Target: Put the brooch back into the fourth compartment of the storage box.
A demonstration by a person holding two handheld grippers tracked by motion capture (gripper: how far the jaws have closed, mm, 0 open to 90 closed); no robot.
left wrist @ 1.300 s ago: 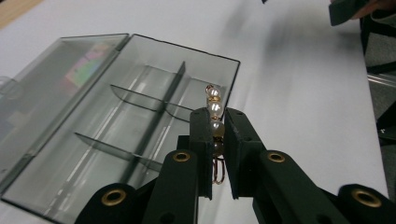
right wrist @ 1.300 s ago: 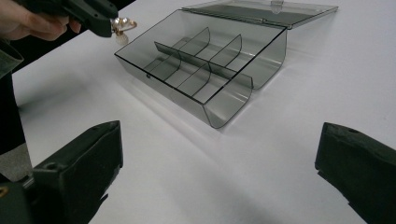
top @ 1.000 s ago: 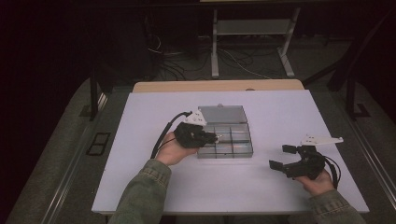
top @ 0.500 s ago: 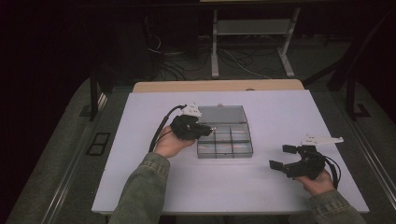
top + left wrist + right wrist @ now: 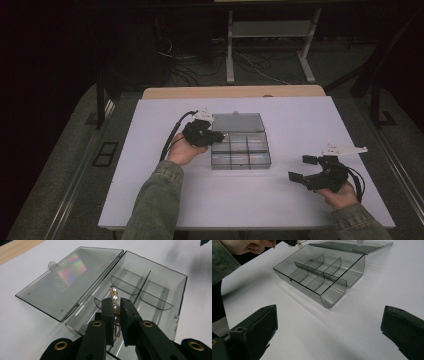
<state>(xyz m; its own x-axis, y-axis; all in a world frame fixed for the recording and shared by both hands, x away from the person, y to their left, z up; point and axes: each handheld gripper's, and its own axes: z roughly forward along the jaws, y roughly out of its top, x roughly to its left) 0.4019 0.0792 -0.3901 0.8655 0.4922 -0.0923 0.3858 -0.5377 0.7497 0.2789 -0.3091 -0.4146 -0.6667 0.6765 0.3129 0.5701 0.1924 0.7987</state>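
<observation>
Pearl-and-gold-wire jewellery piece sits clamped between the left gripper jaws at frame centre, above the smoky transparent plastic compartment box, lid open. Right gripper, lower right, gapes wide, holding nothing.

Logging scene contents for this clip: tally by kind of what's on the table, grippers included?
Clear grey compartment box, lid open: 1
Pearl bead jewellery piece, clamped in the left gripper over the box: 1
Grippers: 2, the left gripper shut on the pearl piece, and the right gripper open and apart from the box
Total: 4
</observation>
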